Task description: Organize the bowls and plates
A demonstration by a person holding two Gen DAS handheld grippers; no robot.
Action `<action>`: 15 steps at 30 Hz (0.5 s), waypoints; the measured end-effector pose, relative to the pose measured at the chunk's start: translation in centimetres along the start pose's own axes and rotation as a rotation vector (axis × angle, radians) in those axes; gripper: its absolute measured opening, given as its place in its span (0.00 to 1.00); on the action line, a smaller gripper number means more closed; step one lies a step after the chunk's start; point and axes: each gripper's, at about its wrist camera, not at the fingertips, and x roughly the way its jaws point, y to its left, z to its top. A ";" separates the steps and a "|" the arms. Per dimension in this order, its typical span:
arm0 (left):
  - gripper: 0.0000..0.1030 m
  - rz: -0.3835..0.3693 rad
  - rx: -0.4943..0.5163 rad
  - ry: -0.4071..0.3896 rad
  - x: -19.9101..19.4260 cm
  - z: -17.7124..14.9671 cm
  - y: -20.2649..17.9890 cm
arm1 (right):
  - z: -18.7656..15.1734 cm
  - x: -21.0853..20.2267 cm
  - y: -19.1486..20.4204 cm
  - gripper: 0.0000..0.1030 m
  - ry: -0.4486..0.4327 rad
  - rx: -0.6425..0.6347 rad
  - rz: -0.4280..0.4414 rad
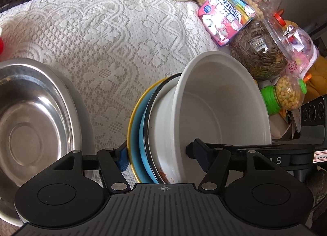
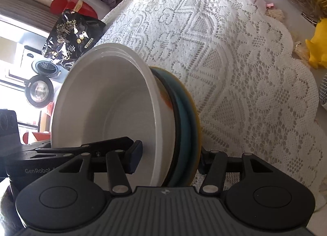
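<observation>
Both tools straddled one stack held on edge above the lace-covered tabletop [image 1: 106, 37]: a white bowl [image 1: 222, 109] nested against blue and yellow plates [image 1: 136, 125]. The left tool [image 1: 161, 157] stood wide, one pad against the yellow rim, the other at the bowl wall. The right tool [image 2: 169, 158] spanned the stack too; its far pad was hidden, so its grip was unclear. A steel bowl [image 1: 34, 121] lay left, jars [image 1: 259, 52] crowded the right, and open cloth lay beyond.
</observation>
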 end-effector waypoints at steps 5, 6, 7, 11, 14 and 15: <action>0.66 -0.010 -0.007 0.000 -0.1 0.0 0.0 | 0.0 -0.1 0.3 0.53 -0.001 0.009 -0.013; 0.66 -0.012 -0.008 -0.001 -0.2 -0.1 0.0 | 0.0 -0.2 0.3 0.53 -0.003 0.007 -0.014; 0.66 -0.013 -0.009 -0.003 -0.2 -0.1 0.0 | 0.0 -0.3 0.3 0.52 -0.005 0.006 -0.016; 0.66 -0.020 -0.004 -0.014 -0.7 -0.3 -0.1 | -0.1 -0.6 0.6 0.53 -0.012 0.003 -0.021; 0.66 -0.024 -0.003 -0.026 -1.4 -0.3 -0.2 | -0.1 -1.1 1.1 0.52 -0.023 -0.009 -0.026; 0.66 -0.025 -0.002 -0.032 -1.7 -0.3 -0.2 | -0.1 -1.2 1.3 0.53 -0.026 -0.011 -0.026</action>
